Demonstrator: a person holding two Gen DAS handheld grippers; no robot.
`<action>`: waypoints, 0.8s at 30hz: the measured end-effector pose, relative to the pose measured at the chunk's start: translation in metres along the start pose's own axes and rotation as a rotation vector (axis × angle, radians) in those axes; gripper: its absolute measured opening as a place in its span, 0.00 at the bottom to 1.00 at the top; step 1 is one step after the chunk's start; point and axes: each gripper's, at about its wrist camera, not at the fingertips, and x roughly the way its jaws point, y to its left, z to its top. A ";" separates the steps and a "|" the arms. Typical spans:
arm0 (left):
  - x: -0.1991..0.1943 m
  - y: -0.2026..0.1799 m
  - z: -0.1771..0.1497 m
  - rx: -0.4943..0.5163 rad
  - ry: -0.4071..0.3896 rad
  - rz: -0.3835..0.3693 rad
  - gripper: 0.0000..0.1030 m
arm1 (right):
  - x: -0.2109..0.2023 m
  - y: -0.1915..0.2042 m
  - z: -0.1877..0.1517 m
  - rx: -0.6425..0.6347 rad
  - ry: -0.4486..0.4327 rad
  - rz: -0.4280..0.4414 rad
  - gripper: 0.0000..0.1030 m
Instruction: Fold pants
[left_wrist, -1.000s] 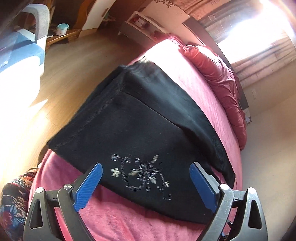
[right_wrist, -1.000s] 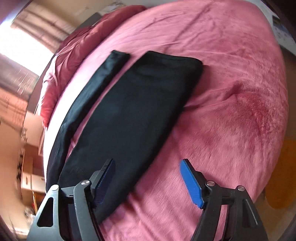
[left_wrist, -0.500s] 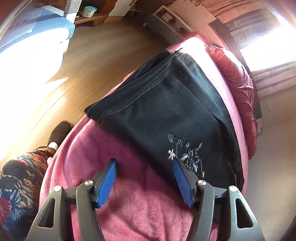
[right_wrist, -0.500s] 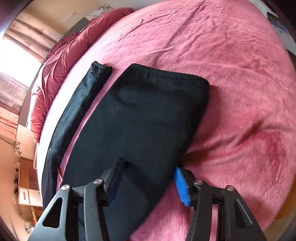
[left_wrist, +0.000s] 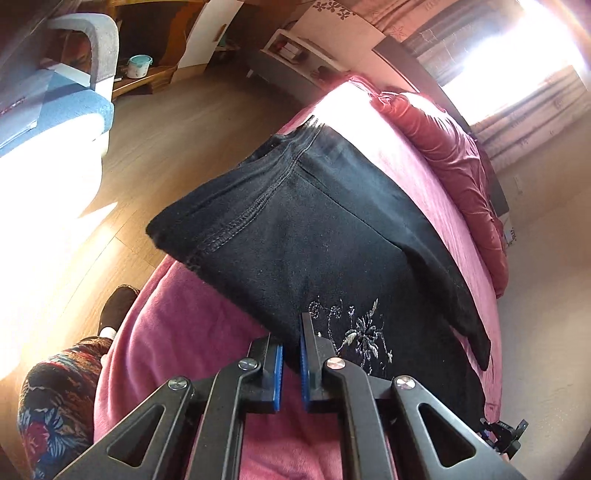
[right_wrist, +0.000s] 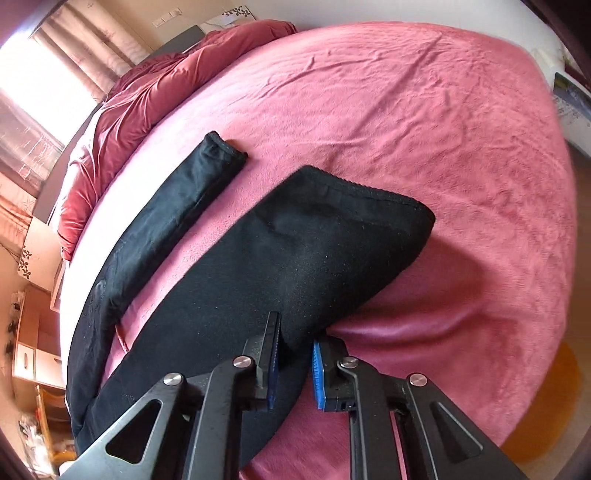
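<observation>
Black pants (left_wrist: 314, 229) lie across the pink bed (left_wrist: 177, 350), with silver flower embroidery (left_wrist: 362, 336) near the waist. My left gripper (left_wrist: 290, 332) is shut on the near edge of the waist, just left of the embroidery. In the right wrist view the two legs lie apart: the far leg (right_wrist: 177, 206) is flat, the near leg (right_wrist: 295, 251) is raised off the blanket and casts a shadow. My right gripper (right_wrist: 295, 332) is closing on the near leg's side edge, with fabric pinched between its blue pads.
A red duvet (left_wrist: 454, 158) is bunched along the bed's far side. The wood floor (left_wrist: 177, 140) drops off left of the waist, with a blue chair (left_wrist: 55, 110). A person's patterned trouser leg (left_wrist: 55, 406) and foot stand at the lower left. An orange rug (right_wrist: 546, 417) lies off the bed.
Both grippers went from wide open to closed on the pants. The left slid to the waist edge left of the embroidery. The right moved toward the hem, and the near leg rose.
</observation>
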 end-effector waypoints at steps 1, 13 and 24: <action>-0.004 0.001 -0.004 0.005 0.008 0.000 0.07 | -0.003 -0.004 -0.002 0.001 -0.001 -0.005 0.14; -0.004 0.022 -0.041 0.066 0.195 0.142 0.20 | -0.004 -0.049 -0.016 0.049 0.050 -0.066 0.21; -0.055 0.019 0.029 0.106 -0.002 0.189 0.33 | -0.057 -0.015 -0.019 -0.094 -0.098 -0.150 0.55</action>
